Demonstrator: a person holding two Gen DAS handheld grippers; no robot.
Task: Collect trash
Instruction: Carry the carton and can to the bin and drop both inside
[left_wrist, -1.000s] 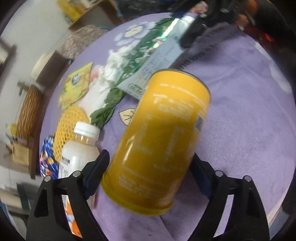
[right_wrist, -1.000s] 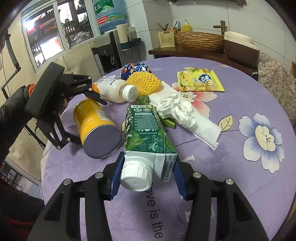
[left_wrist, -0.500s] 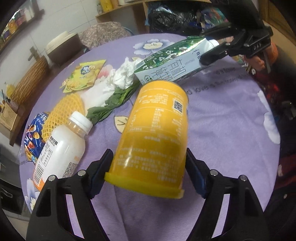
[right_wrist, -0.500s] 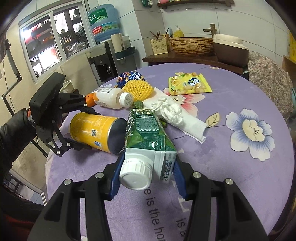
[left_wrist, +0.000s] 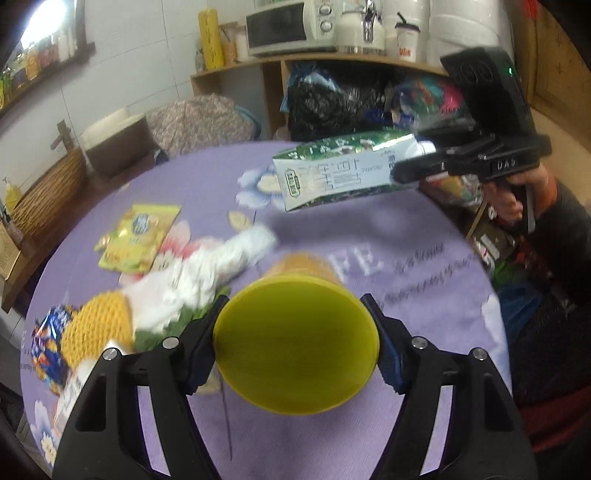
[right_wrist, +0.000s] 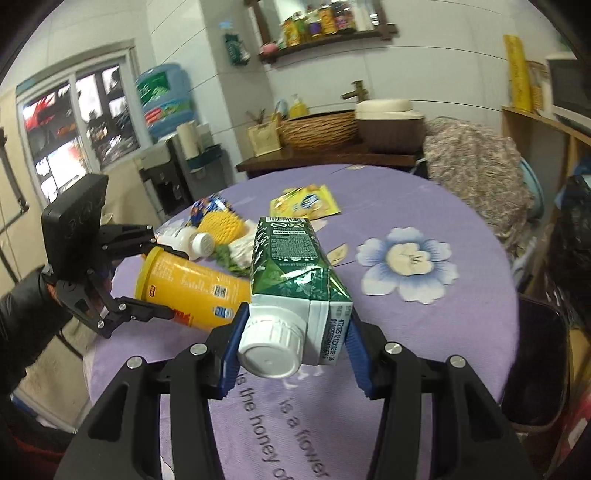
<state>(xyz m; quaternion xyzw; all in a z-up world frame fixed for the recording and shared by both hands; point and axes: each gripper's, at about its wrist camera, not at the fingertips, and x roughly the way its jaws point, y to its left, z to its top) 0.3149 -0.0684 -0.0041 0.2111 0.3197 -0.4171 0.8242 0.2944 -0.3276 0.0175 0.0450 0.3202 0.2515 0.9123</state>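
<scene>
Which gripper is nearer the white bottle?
Left. The left gripper, its jaws closing around the yellow can, is right beside the white bottle. The right gripper, holding the carton, is farther off, across the can.

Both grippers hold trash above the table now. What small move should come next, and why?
Probably carry the milk carton in the right gripper toward the dark bin beside the table; the left gripper is closing on the yellow can.
</scene>
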